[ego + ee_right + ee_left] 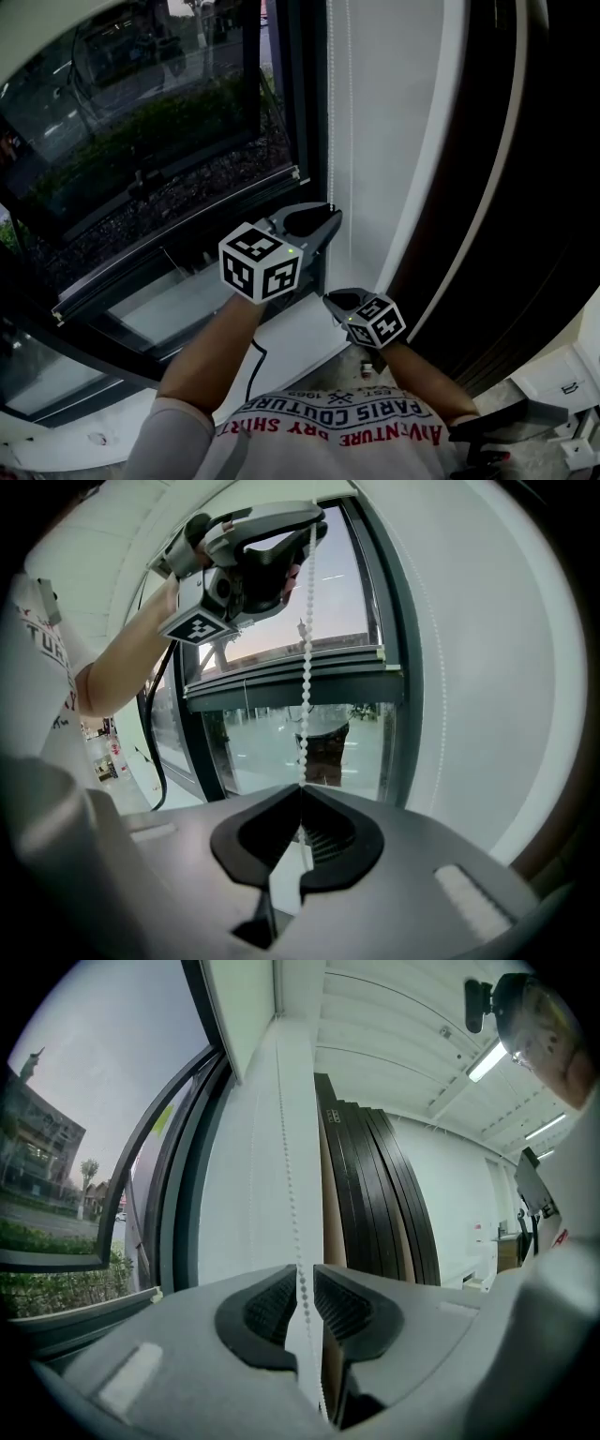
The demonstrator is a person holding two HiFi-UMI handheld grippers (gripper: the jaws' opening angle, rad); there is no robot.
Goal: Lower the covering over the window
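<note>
Right gripper [300, 791] clamps the bead chain [307, 682]; left gripper [305, 1277], narrowly open around it higher up, should clamp first, then pull straight down.

Grey hand-held grippers [330, 217], checkered marker cubes [261, 262]; white printed T-shirt [337, 427].

An office-like room: strip ceiling lights [487, 1058], big window [141, 112], stacked dark panels [375, 1194].

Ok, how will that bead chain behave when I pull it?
Probably floppy and light: the chain is a thin beaded strand, slightly wavy along its run. Its beads should keep it from slipping in the shut right tongs. It would likely slide freely through the left tongs, whose pads stand apart round it.
</note>
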